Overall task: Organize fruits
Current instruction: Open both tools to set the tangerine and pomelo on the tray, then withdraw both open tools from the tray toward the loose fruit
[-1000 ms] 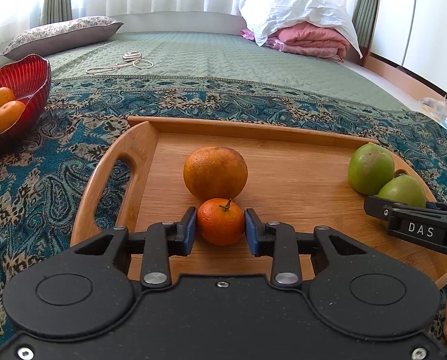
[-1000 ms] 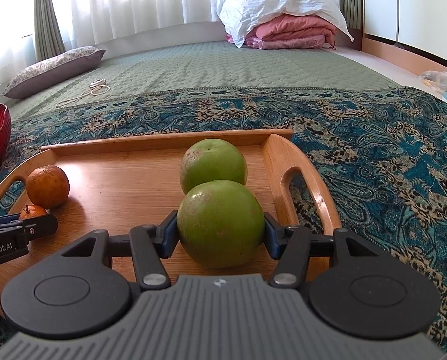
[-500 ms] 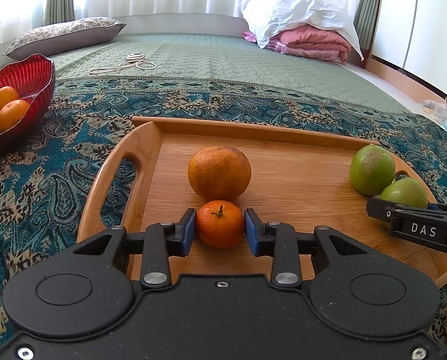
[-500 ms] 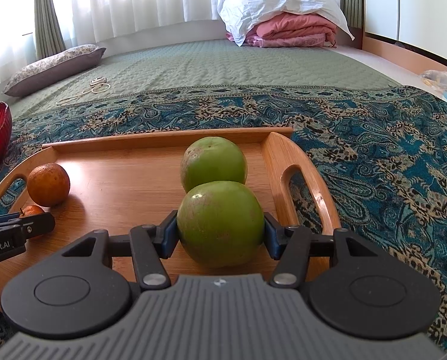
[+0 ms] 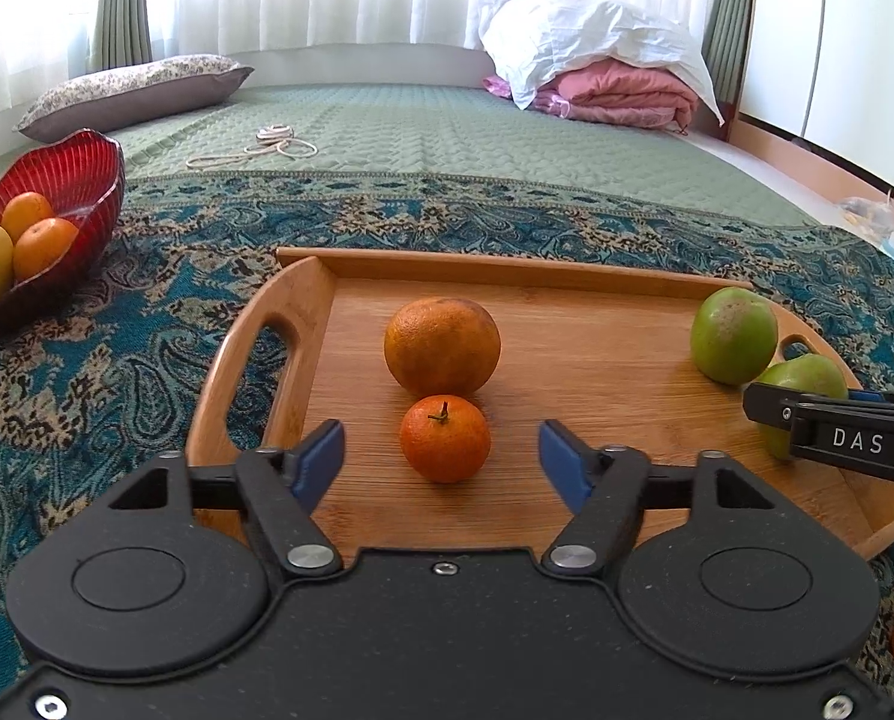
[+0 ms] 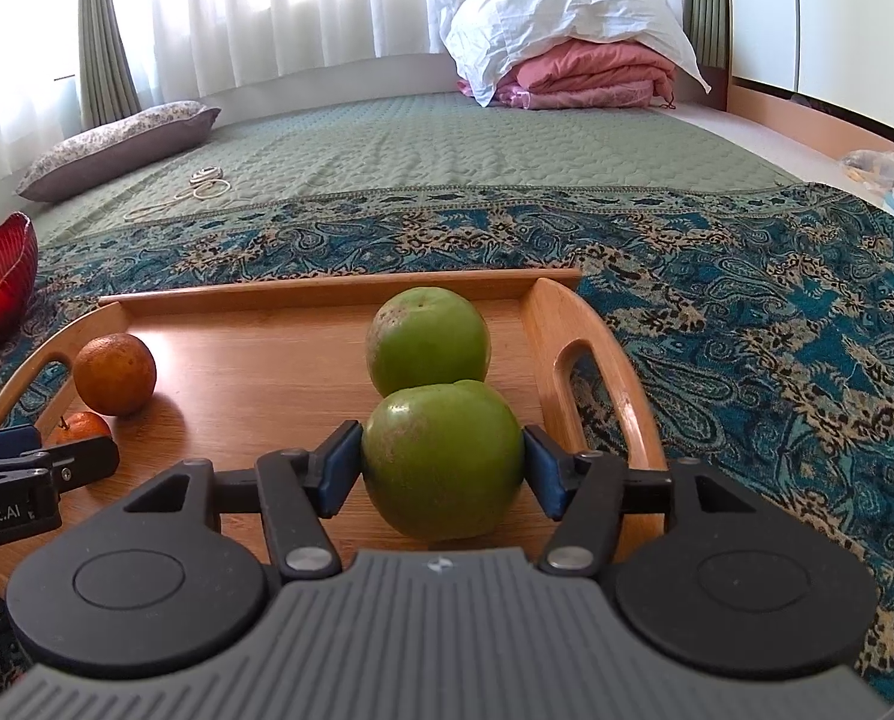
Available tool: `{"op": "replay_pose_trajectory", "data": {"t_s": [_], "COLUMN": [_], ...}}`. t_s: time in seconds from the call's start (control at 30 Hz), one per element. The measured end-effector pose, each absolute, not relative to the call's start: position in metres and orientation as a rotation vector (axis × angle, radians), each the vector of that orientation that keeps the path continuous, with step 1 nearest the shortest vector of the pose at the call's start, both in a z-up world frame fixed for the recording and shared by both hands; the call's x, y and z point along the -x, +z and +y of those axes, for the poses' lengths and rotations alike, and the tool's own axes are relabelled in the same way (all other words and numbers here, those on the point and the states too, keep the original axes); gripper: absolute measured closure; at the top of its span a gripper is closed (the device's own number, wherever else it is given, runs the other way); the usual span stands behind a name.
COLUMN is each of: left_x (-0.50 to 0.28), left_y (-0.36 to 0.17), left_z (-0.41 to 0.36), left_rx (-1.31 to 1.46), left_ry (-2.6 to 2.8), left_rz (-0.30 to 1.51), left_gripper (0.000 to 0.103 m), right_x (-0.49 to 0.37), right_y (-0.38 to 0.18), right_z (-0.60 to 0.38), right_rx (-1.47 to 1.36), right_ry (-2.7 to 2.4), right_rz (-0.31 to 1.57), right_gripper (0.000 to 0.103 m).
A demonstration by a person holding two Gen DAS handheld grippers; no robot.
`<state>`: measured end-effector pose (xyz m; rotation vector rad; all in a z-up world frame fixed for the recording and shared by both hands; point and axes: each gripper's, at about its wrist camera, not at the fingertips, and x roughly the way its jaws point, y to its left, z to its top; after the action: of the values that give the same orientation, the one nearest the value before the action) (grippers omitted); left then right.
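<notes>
My left gripper (image 5: 441,459) is spread wide, blue pads well clear on either side of the tangerine (image 5: 444,438), which sits dead ahead on the tray (image 5: 567,276), stem up and touching the orange (image 5: 442,345) just behind it. The fruit is round, so no long axis to line up on. My right gripper (image 6: 444,468) has its pads right at the sides of the near green fruit (image 6: 444,459); I can't tell whether they press or merely bracket it. That fruit rests on the tray, touching the far green fruit (image 6: 428,343). The left is nearer the citrus pair, the right the green pair.

Count on the tray: one tangerine, one orange, two green fruits. The red bowl (image 5: 87,174), well left on the bedspread (image 5: 165,276), holds three more that I can see.
</notes>
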<state>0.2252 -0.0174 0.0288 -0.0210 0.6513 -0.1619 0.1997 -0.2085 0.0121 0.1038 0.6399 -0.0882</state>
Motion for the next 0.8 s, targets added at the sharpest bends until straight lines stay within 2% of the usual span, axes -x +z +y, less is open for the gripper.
{"op": "replay_pose_trajectory", "data": {"t_s": [0.2,0.4,0.8], "left_x": [-0.207,-0.185,-0.136], "left_y": [0.036,0.040,0.044], "left_z": [-0.016,-0.014,-0.004], "left_rx": [0.009,-0.012,-0.038], "left_ry": [-0.159,-0.155,-0.155], "left_rz": [0.620,0.597,0.534], "left_gripper": [0.019,0.014,0.001], "right_x": [-0.184,-0.163,-0.119], "right_y": [0.017,0.021,0.015], "right_z": [-0.206,-0.198,-0.189], "right_rx": [-0.081,-0.045,0.004], "right_ry": [-0.079,-0.049,-0.003], "right_rz": [0.613,0.576,0.524], "right_gripper": [0.023,0.015,0.009]}}
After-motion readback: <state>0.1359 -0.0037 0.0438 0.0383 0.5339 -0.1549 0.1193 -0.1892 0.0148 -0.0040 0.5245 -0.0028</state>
